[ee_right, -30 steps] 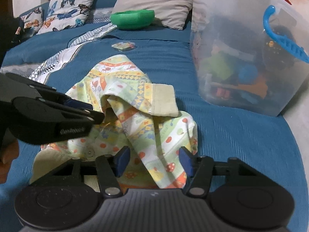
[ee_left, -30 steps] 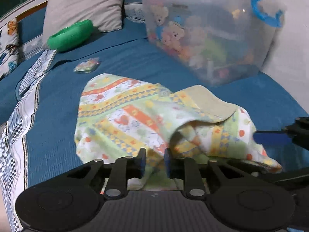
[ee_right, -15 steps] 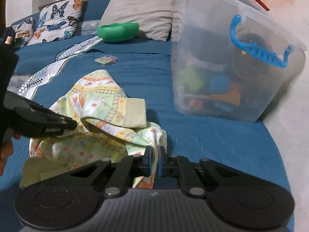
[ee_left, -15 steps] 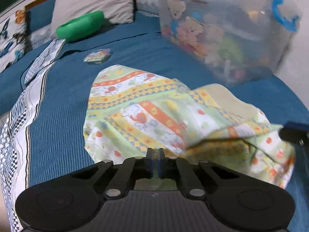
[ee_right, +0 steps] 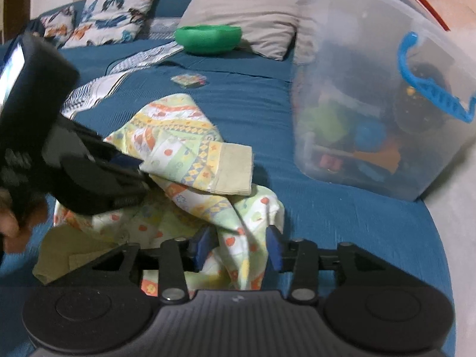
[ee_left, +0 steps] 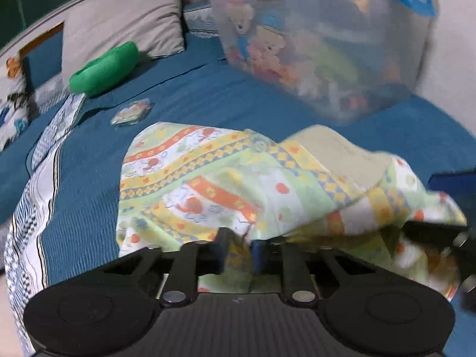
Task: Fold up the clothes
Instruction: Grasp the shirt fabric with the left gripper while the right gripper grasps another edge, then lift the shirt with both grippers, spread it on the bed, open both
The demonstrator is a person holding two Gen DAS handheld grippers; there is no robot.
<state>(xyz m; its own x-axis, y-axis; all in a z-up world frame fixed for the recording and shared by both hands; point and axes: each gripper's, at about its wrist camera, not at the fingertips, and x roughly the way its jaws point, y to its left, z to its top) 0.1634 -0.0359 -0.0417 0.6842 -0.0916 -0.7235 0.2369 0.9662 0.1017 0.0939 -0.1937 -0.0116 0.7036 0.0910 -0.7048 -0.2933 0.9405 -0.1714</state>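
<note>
Left wrist: both tongs [ee_left: 238, 251] [ee_right: 236, 248] parted around patterned garment [ee_left: 226, 178] (rumpled).

Garment [ee_right: 190, 160] lies crumpled on the bed [ee_right: 342, 214], near its front edge. Storage bin [ee_right: 372, 104] sits on the bed to the garment's right, at the right edge, holding toys. Behind the garment, toward the head of the bed: small packet [ee_right: 188, 79], probably a wrapper, too blurred to tell. Further back, bowl [ee_right: 208, 38] rests against the front of a pillow [ee_right: 244, 9]. Cushions [ee_right: 116, 12] left of the pillow. Sheet [ee_left: 35, 208] runs along the bed's left side. Left gripper [ee_left: 238, 253] at the garment's near edge; right gripper [ee_right: 236, 245] at its right end.
</note>
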